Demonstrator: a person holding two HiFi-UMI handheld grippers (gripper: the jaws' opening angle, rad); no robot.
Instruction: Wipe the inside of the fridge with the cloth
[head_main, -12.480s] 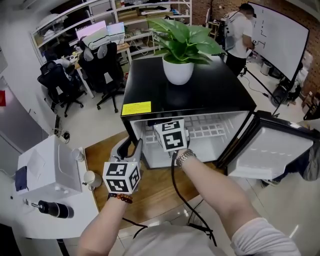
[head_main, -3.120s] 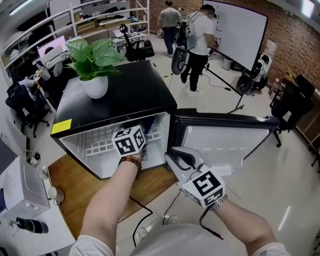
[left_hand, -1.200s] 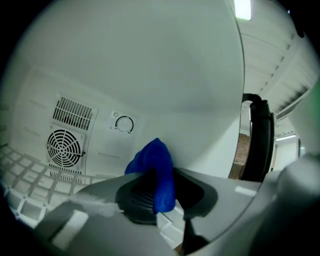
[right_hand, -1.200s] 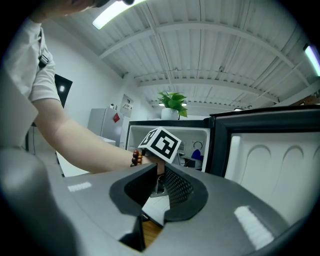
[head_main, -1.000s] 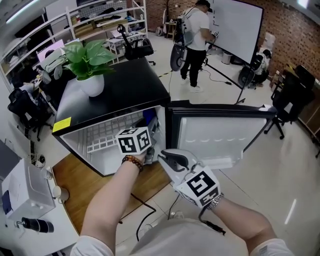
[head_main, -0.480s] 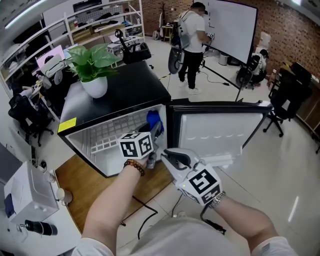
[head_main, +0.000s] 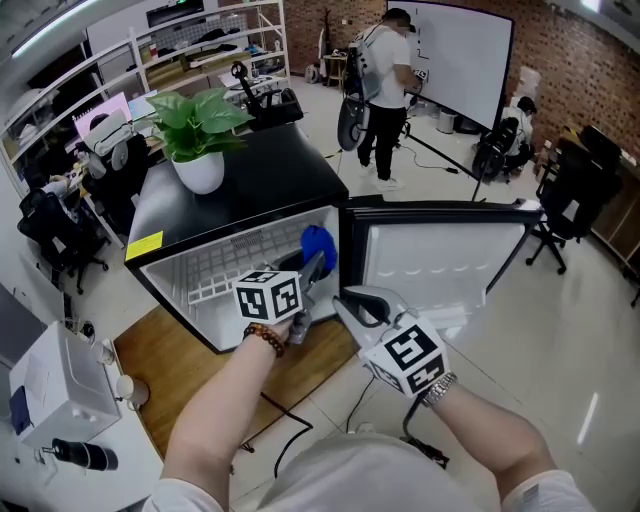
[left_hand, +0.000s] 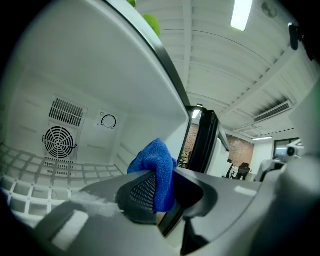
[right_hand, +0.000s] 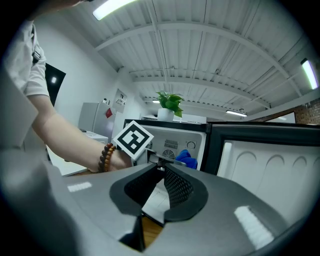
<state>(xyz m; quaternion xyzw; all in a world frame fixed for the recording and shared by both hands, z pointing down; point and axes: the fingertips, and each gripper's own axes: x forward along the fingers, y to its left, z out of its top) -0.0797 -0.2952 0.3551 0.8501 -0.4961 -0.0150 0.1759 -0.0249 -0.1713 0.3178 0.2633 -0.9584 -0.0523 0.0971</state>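
- The cloth (left_hand: 152, 156), blue and bunched, sits inside the open fridge (head_main: 243, 236), high at the right side of the cavity, just beside the right inner wall. No view shows whether it touches that wall.
- The left claw (head_main: 311, 274) pinches the cloth by a lower fold. Most of the bunch stands free above the tips.
- Judgement: the wipe is under way. The back wall with its fan grille (left_hand: 59, 142) and dial (left_hand: 108, 121), and the wire shelf (head_main: 222, 272), lie well apart from the cloth.
- The right claw (right_hand: 159, 186) hangs outside the fridge, near the lower edge of the open door (head_main: 440, 262). Its jaws stand narrowly apart with nothing between them.
- Risk, cloth loss: the grip takes only a small fold. Drag against the wall can pull the fold out of the jaws, and the cloth then drops onto the shelf.
- Risk, scraping: if the bunch folds back under pressure, the hard tips meet the liner in place of the fabric.
- Risk, snagging: a low pass can catch loose cloth or a jaw tip in the wire shelf.
- Risk, door contact: the idle right claw is near the door. A sideways move can swing the door onto the left arm.
- Risk, plant: a potted plant (head_main: 199, 140) stands on the fridge top. A hard push on the inner walls can rock the fridge and tip it.
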